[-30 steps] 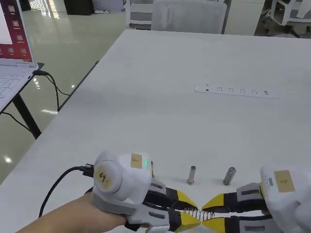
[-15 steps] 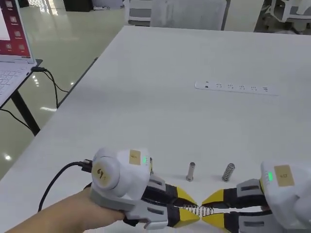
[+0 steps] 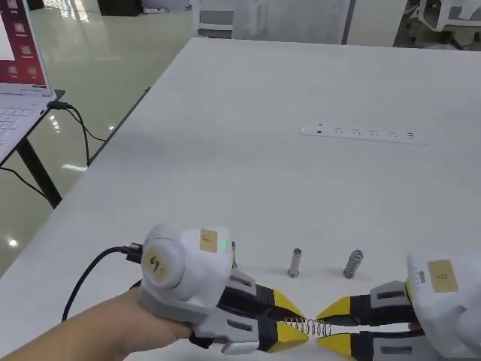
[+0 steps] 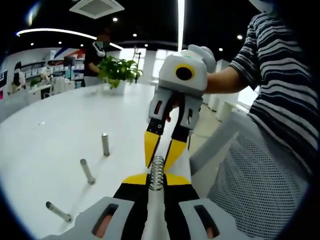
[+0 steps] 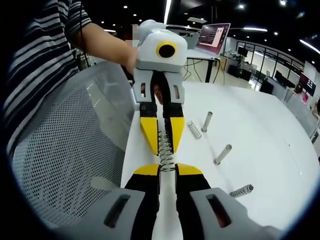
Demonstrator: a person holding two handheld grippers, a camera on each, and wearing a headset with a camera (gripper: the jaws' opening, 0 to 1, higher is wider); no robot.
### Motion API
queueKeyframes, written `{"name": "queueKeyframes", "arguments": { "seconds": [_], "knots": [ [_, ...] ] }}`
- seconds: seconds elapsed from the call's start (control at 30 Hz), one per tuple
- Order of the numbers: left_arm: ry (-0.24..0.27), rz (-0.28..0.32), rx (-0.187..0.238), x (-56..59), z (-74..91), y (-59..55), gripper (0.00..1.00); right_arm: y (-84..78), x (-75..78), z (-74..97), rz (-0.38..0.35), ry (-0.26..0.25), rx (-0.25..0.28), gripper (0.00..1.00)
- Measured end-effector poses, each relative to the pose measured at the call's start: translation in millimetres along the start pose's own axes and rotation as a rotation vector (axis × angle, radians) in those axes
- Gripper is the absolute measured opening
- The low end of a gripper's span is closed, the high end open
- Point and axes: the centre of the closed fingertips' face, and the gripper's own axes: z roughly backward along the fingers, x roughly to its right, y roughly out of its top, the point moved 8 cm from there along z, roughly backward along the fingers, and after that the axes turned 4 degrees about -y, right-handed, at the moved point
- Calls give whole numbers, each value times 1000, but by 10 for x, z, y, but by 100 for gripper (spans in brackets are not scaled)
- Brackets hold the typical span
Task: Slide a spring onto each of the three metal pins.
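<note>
- A spring [image 5: 164, 145] is held level just above the near edge of the table [image 3: 248, 150], stretched between the tips of the two grippers, which face each other.
- The left gripper [image 3: 294, 329] has its yellow jaws closed on one end of the spring. A hand [image 3: 113, 331] grips its white body, and a black cable [image 3: 90, 282] runs from its rear.
- The right gripper [image 4: 158, 162] has its jaws pinched on the other end.
- Three metal pins stand in a row on the table just beyond the grippers.
- The sprung pin [image 3: 353, 265], on the right gripper's side, wears a spring.
- The middle pin [image 3: 294, 263] is bare.
- The third pin [image 5: 206, 121], on the left gripper's side, is bare too.
- A loose spring [image 5: 194, 129] lies on the table just beside the third pin.
- Farther back, a white power strip [image 3: 364, 135] lies flat on the table.
- An open laptop [image 3: 19, 60] sits on a separate desk to the left.
</note>
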Motion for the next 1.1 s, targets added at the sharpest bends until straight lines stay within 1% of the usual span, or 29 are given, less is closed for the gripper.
{"name": "queueKeyframes", "arguments": {
  "seconds": [0.23,0.37,0.53,0.6,0.67,0.7,0.73,0.8,0.87,0.97,1.1],
  "knots": [
    [-3,10,-8,15,0,-25,3,21,-3,16,15,13,-6,8],
    [4,9,-10,13,-1,-33,3,70,20,65,14,12,7,7],
    [-2,11,-2,13,-5,-25,3,133,26,129,10,24,27,7],
    [-3,6,-11,10,-6,-38,3,170,16,147,-11,39,51,7],
    [-8,1,-19,23,-11,-50,3,234,16,157,-50,51,96,7],
    [-4,-7,-24,25,-17,-47,3,245,25,161,-56,51,98,7],
    [0,-12,-25,23,-20,-43,3,279,31,158,-64,49,117,7],
    [-3,-7,-27,16,-28,-38,3,335,29,155,-76,48,136,7],
    [-1,-15,-34,12,-34,-28,3,379,16,150,-57,42,140,7],
    [0,-20,-43,2,-32,-18,3,398,7,135,-40,36,141,7],
    [4,-25,-46,-8,-45,-5,3,442,-4,117,-25,15,161,7]
  ]
}}
